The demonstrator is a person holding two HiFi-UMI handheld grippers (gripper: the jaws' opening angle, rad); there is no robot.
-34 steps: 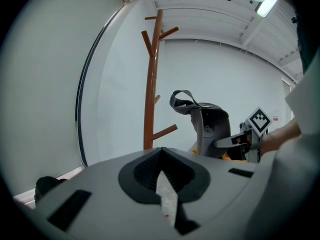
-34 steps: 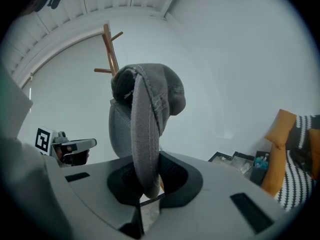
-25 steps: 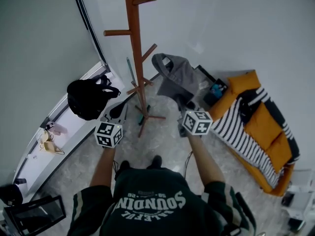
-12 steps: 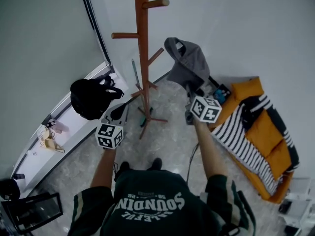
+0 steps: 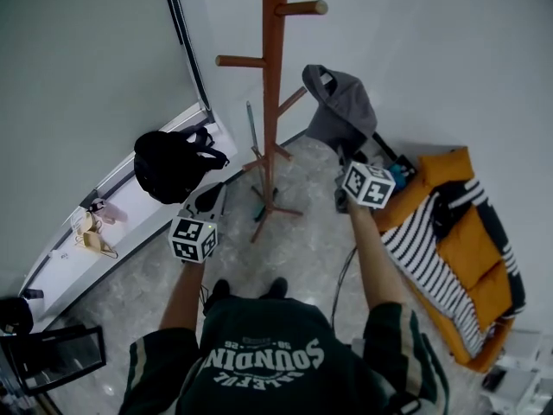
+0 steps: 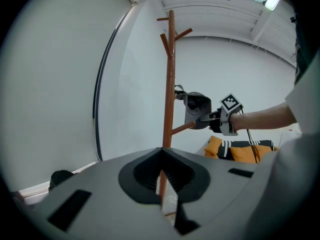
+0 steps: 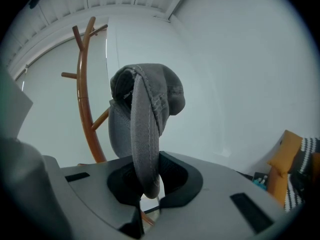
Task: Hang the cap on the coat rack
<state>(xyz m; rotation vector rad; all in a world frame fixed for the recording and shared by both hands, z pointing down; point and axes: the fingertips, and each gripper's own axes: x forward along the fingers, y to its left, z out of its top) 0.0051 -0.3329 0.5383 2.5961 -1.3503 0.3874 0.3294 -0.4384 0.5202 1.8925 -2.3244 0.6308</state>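
Note:
The grey cap (image 5: 341, 106) hangs in the air just right of the wooden coat rack (image 5: 273, 102), level with a lower slanted peg (image 5: 292, 102). My right gripper (image 5: 347, 161) is shut on its brim; in the right gripper view the brim (image 7: 145, 149) runs down between the jaws, with the rack (image 7: 86, 109) behind at left. My left gripper (image 5: 210, 199) is held low, left of the rack's base, shut with nothing in it. In the left gripper view, cap (image 6: 196, 106) and right gripper (image 6: 212, 119) sit beside the pole (image 6: 170, 84).
A black backpack (image 5: 168, 164) lies on the white ledge (image 5: 130, 210) under the window at left. An orange sofa (image 5: 479, 258) with a striped blanket (image 5: 423, 232) stands at right. The rack's spread feet (image 5: 276, 210) rest on the marble floor ahead of my shoes.
My right arm has stretched forward and lifted the cap higher beside the rack. The left gripper has stayed about where it was.

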